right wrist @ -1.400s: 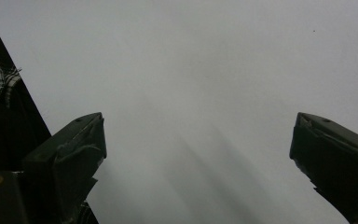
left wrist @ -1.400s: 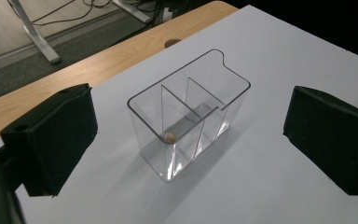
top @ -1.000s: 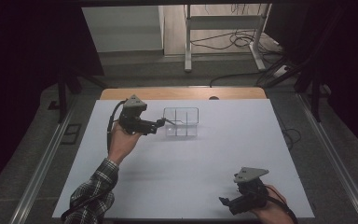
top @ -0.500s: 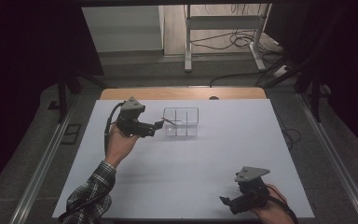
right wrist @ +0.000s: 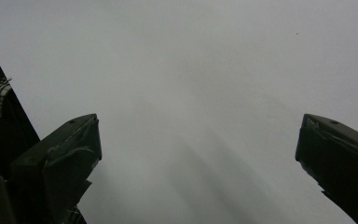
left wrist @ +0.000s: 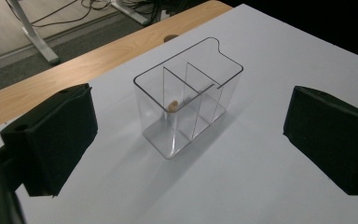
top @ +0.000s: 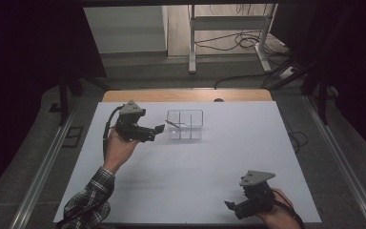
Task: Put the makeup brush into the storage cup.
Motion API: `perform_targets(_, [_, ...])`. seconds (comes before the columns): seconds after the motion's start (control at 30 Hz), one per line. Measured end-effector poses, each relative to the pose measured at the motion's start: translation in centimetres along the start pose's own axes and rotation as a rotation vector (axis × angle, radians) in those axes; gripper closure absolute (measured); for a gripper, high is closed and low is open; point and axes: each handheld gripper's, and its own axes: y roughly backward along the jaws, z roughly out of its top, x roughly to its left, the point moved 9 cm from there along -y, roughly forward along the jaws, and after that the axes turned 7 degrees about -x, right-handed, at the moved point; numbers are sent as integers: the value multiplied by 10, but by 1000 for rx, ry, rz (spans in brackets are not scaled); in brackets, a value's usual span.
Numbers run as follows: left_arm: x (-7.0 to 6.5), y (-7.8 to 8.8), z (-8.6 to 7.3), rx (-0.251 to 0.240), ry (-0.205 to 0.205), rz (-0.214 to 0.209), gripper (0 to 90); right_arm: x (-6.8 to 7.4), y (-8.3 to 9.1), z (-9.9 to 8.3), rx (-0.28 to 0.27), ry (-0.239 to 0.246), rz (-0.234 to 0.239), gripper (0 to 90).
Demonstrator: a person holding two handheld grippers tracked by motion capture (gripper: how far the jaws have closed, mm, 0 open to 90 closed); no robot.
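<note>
Tongs (left wrist: 186, 140) agape before clear divided box (left wrist: 186, 105); path unobstructed.

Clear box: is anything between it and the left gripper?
Nothing visible. The left gripper, jaws wide open, faces the clear box across bare white table. A small brown thing sits inside the box.

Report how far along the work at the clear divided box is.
Done: a small brown piece already sits inside the clear divided box, against a divider.
In hand: nothing. The left gripper hovers open beside the box, holding nothing; the right gripper is open and empty over the white table at the near edge.
Left: probably gripping the box or its piece; neither is touched yet.
</note>
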Motion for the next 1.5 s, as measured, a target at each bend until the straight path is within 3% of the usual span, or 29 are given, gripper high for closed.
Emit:
perform_targets(0.8, [5, 16, -15, -4, 22, 6, 30, -1, 0, 0, -3, 1, -5, 4])
perform_targets(1.5, [-5, 25, -24, -41, 33, -22, 30, -1, 1, 1, -8, -1, -3, 3])
